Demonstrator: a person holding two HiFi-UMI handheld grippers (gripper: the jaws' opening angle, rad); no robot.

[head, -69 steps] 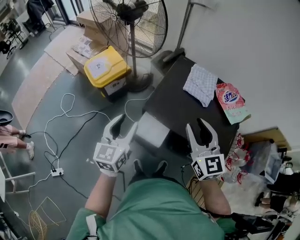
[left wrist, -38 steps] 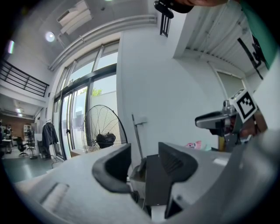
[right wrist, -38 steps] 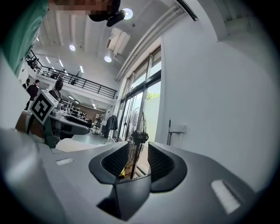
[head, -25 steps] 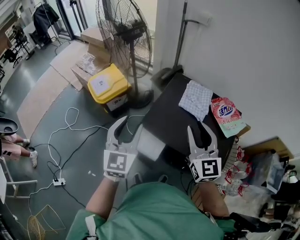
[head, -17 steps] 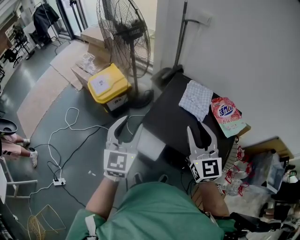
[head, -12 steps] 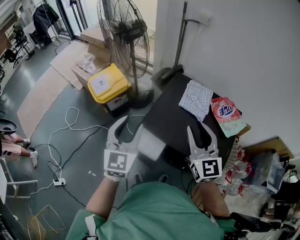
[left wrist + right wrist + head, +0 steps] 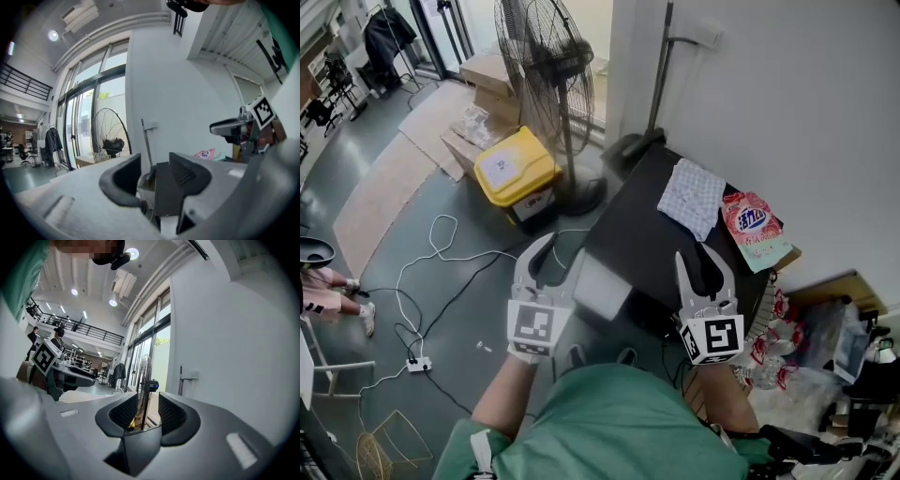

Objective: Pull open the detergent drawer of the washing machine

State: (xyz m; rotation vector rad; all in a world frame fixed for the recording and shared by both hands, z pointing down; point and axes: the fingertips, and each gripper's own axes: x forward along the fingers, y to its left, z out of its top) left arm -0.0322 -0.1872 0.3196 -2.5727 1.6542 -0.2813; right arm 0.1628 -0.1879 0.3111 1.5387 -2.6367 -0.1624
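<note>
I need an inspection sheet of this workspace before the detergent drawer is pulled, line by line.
Surface: washing machine's dark top, mostly bare.
Job's things: white block at the machine's front corner; whether it is the drawer, unclear.
Clutter: checked cloth and pink bag on the top.
Grippers: left gripper and right gripper open, nothing between the fingers.
Cables: white cable and power strip on the floor.
Surroundings: standing fan, yellow-lidded box, white wall.

The washing machine (image 7: 647, 225) – black flat top – stands at the centre of the head view. Its pale grey detergent drawer (image 7: 600, 284) sticks out from the front edge toward 7 o'clock – pulled open.
</note>
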